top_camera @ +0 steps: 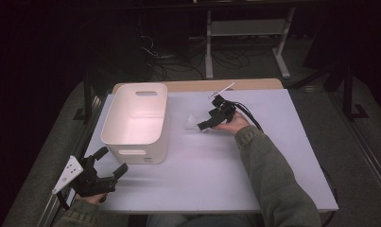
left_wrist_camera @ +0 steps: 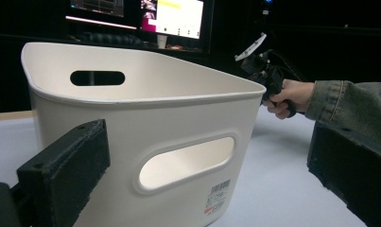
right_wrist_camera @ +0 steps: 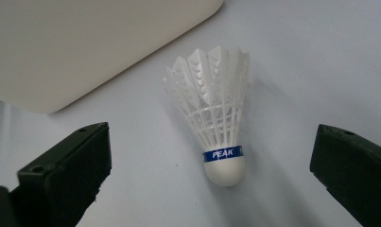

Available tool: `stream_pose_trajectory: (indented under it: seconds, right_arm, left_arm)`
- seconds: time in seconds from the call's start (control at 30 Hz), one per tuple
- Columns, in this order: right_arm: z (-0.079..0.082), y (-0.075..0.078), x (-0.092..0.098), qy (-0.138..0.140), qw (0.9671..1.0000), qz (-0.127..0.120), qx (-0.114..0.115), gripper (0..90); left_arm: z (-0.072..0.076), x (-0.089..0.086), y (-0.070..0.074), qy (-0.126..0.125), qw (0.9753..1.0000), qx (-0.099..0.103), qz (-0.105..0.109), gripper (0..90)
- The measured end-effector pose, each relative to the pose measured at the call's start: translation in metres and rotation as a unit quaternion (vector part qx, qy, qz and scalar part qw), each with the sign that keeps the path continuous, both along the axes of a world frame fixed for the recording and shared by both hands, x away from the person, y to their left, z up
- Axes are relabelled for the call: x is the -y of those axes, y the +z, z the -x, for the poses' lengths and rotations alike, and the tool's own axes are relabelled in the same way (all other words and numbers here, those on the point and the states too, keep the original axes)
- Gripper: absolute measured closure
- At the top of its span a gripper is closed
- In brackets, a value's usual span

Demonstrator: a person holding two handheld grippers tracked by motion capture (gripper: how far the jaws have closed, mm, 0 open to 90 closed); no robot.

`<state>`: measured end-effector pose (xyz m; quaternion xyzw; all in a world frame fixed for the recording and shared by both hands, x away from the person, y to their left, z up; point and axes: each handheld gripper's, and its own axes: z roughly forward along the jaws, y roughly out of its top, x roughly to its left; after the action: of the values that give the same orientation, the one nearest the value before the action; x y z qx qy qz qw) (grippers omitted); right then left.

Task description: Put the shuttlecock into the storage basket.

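Black jaws of the right gripper (right_wrist_camera: 212,189) are standing wide apart, gripping nothing, with a white shuttlecock (right_wrist_camera: 214,113) lying between them on the table (right_wrist_camera: 297,56), touching neither. "PEAK" is showing in white on its blue band. Its feathers are pointing toward the bin (top_camera: 136,120), just beside it. Near the table's front corner, the left gripper (top_camera: 111,161) is also gaping, facing the bin's barcode sticker (left_wrist_camera: 218,197), too small to read.

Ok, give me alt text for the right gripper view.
A white shuttlecock with a blue PEAK band lies on the pale table, between the open right claw. A white bin sits behind.
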<state>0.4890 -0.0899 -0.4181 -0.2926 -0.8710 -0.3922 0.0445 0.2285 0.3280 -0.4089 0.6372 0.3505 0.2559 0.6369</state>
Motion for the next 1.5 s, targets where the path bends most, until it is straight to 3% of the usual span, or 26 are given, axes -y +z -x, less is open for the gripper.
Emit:
stream_pose_trajectory:
  seconds: [0.2,0.3,0.53,0.6,0.63,0.67,0.7,0.87,1.03,1.5]
  right_arm:
    - [0.000,-0.005,-0.004,0.012,0.9999,0.007,-0.004,0.0]
    - [0.000,-0.007,-0.005,0.019,0.9997,0.016,0.005,1.5]
    - [0.000,-0.011,-0.006,0.023,0.9996,0.013,-0.009,4.9]
    - [0.000,-0.013,-0.007,0.026,0.9995,0.019,-0.006,8.2]
    - [-0.002,-0.017,-0.006,0.042,0.9986,0.029,0.008,14.7]
    - [-0.002,-0.017,-0.006,0.042,0.9986,0.029,0.008,14.7]
    - [-0.002,-0.018,-0.006,0.043,0.9977,0.047,0.024,16.6]
    - [-0.002,-0.020,-0.006,0.047,0.9972,0.054,0.022,23.7]
    - [-0.005,-0.022,-0.003,0.053,0.9974,0.047,0.014,39.7]
    - [-0.006,-0.025,0.000,0.054,0.9970,0.053,0.016,56.4]
  left_arm:
    - [0.000,0.000,0.000,0.001,1.0000,0.000,0.000,0.0]
    - [0.000,0.000,0.000,0.001,1.0000,0.001,0.000,0.0]
    - [0.000,0.000,0.000,0.000,1.0000,0.000,0.000,0.0]
    - [0.000,0.000,0.000,0.000,1.0000,0.001,-0.001,0.0]
    - [0.000,0.000,0.000,0.000,1.0000,0.001,0.000,0.0]
    - [0.000,0.000,0.000,0.000,1.0000,0.000,0.001,0.0]
    - [0.000,0.001,0.000,0.000,1.0000,-0.001,0.003,0.0]
    - [0.000,0.001,0.000,-0.001,1.0000,-0.001,0.003,0.0]
    - [0.001,0.001,0.000,0.000,1.0000,-0.002,0.002,0.0]
    - [0.000,0.000,0.000,0.000,1.0000,-0.001,0.001,0.0]
